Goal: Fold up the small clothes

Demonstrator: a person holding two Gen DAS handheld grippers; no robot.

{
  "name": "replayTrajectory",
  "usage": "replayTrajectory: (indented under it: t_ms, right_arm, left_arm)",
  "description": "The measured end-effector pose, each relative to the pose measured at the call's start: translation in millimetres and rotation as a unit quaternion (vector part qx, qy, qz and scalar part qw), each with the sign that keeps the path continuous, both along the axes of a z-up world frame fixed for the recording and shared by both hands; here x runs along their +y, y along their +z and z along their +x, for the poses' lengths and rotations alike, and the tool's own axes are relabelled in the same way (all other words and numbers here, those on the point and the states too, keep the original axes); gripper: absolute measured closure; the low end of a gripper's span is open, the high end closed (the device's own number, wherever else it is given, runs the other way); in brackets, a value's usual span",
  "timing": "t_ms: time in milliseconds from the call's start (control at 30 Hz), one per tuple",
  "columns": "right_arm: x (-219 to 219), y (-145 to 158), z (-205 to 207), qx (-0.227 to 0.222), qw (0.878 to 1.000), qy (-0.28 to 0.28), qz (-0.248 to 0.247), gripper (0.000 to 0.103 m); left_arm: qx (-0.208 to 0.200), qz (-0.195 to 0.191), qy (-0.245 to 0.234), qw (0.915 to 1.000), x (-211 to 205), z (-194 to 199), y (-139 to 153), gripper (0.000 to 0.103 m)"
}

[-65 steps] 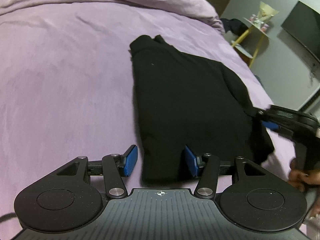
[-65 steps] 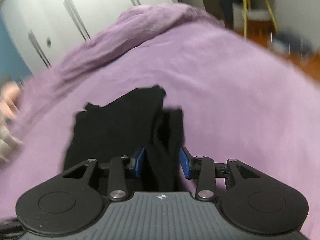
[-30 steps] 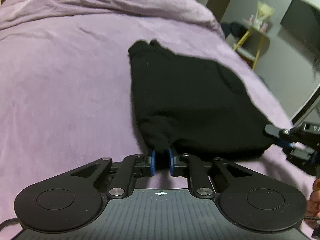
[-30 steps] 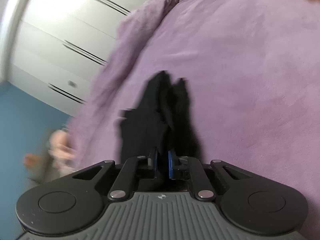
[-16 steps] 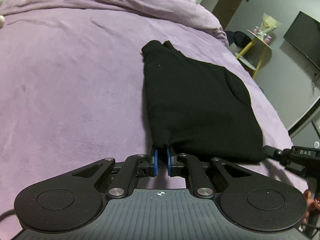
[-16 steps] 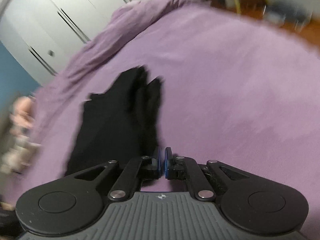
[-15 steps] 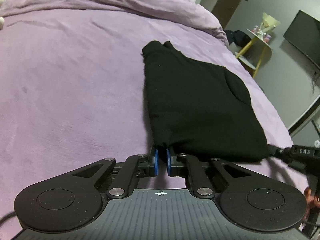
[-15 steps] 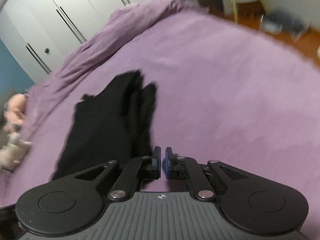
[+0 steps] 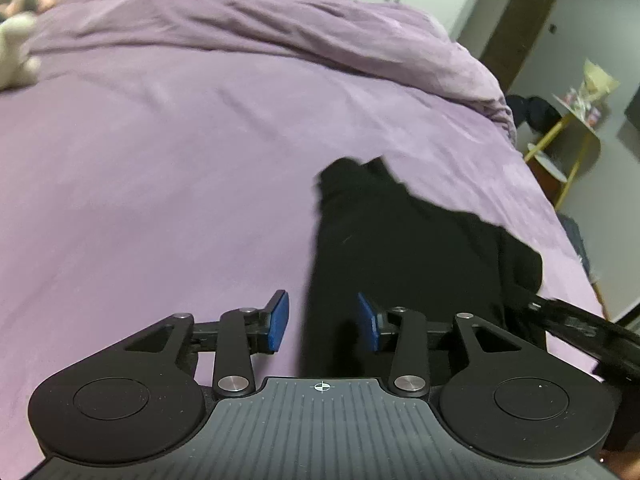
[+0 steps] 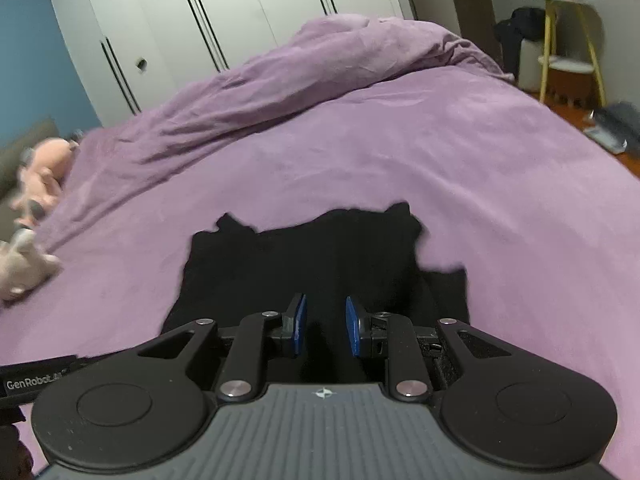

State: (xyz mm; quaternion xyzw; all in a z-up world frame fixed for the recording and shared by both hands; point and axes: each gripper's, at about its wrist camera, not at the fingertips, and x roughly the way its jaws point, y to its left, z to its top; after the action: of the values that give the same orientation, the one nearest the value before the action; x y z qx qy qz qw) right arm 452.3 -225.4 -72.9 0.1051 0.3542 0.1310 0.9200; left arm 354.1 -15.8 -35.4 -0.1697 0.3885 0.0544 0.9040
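Observation:
A small black garment point(image 9: 404, 236) lies folded on the purple bed. My left gripper point(image 9: 323, 322) is open, its blue pads either side of the garment's near left edge. In the right wrist view the same garment point(image 10: 320, 256) lies flat in front of my right gripper point(image 10: 323, 326), which is open with its blue pads over the cloth's near edge. The right gripper's black body point(image 9: 580, 328) shows at the right of the left wrist view, beside the garment's right corner. Neither gripper holds the cloth.
The purple bedsheet point(image 10: 480, 160) spreads all around, with a rumpled purple duvet point(image 10: 320, 64) at the far side. Pink and white plush toys point(image 10: 28, 216) lie at the left. A yellow-legged side table point(image 10: 568, 36) and white wardrobes point(image 10: 200, 20) stand beyond the bed.
Both grippers were shut on the garment's near edge half a second ago and have now opened and let it go. Both have lifted, and the garment lies flatter.

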Motion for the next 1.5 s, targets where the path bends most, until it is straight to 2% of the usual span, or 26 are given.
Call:
replayTrajectory:
  t_ms: [67,167,267,333,400,433,467,567,833,900,933,967,1067,1133,1267,1333,1400,1433,1467,1500]
  right_arm:
    - [6.5,-0.1,18.2,0.002,1.0,-0.016,-0.023,0.082]
    - [13.8,-5.6,40.7,0.004,0.999,-0.011,-0.042,0.084]
    - [17.0,-14.0,53.9,-0.011,0.996,-0.016,-0.086,0.085]
    - [9.2,-21.5,61.7,-0.014,0.996,-0.038,-0.085,0.08]
    - [-2.5,-34.1,67.1,-0.016,0.998,-0.047,-0.049,0.079]
    - [-5.3,-38.1,67.5,-0.022,0.998,-0.048,-0.041,0.079]
    - [-5.7,-40.6,68.2,-0.028,0.998,-0.049,-0.04,0.079]
    - [-3.9,-44.3,70.8,-0.034,0.997,-0.053,-0.043,0.078]
    - [-10.8,-44.4,71.5,-0.034,0.998,-0.057,-0.012,0.076]
    - [-8.6,-41.5,65.8,-0.036,0.997,-0.064,-0.022,0.07]
    - [-6.6,-38.6,61.3,-0.037,0.997,-0.068,-0.03,0.063]
    - [-5.1,-35.4,55.8,-0.036,0.996,-0.071,-0.041,0.059]
    - [-9.1,-26.3,21.2,-0.042,0.997,-0.043,-0.057,0.057]
    - [-20.6,-26.7,-10.9,-0.032,0.997,-0.022,-0.071,0.055]
    - [-61.6,-30.9,-73.6,-0.006,1.0,0.007,-0.011,0.05]
    - [-81.4,-27.3,-83.7,0.021,0.999,0.02,0.019,0.049]
    - [-98.9,-23.7,-80.1,0.058,0.997,0.028,0.053,0.049]
    - [-108.4,-24.4,-74.6,0.069,0.993,0.035,0.084,0.047]
    - [-115.2,-27.5,-68.9,0.079,0.989,0.039,0.116,0.045]
    - [-124.2,-33.4,-58.3,0.094,0.982,0.034,0.16,0.045]
  left_arm:
    - [0.002,0.03,0.006,0.9995,-15.2,30.6,-7.4,0.06]
    - [0.002,0.069,-0.002,0.9976,-29.3,68.3,-18.9,0.056]
    - [0.002,0.086,0.004,0.9963,-31.5,90.7,-30.6,0.05]
    - [-0.001,0.106,0.005,0.9943,-33.0,98.3,-37.1,0.043]
    - [-0.004,0.138,-0.007,0.9904,-36.2,105.5,-42.7,0.037]
    - [-0.009,0.148,-0.008,0.9889,-36.1,107.0,-46.3,0.029]
    - [-0.009,0.153,-0.005,0.9881,-35.7,108.2,-48.3,0.023]
    - [-0.011,0.145,0.007,0.9894,-31.9,110.7,-54.3,0.015]
    - [-0.002,0.144,0.009,0.9895,-30.0,107.1,-50.8,0.012]
    - [0.007,0.142,0.003,0.9898,-28.8,102.4,-47.6,0.012]
    - [0.011,0.14,0.001,0.99,-27.8,98.2,-45.6,0.012]
    - [0.015,0.137,0.0,0.9905,-26.0,93.7,-44.0,0.013]
    - [0.021,0.111,-0.014,0.9935,-17.0,68.8,-41.1,0.013]
    - [0.013,0.081,-0.016,0.9965,-7.4,43.7,-41.7,0.013]
    - [0.01,0.026,-0.038,0.9989,8.6,-2.8,-41.6,0.014]
    - [0.017,-0.005,-0.066,0.9977,16.3,-26.2,-44.0,0.014]
    - [0.023,-0.037,-0.122,0.9916,24.7,-40.1,-41.7,0.018]
    - [0.033,-0.063,-0.166,0.9836,29.9,-43.2,-40.5,0.021]
    - [0.031,-0.081,-0.181,0.9796,36.1,-46.2,-38.0,0.024]
    - [0.026,-0.092,-0.175,0.98,42.3,-46.4,-35.5,0.024]
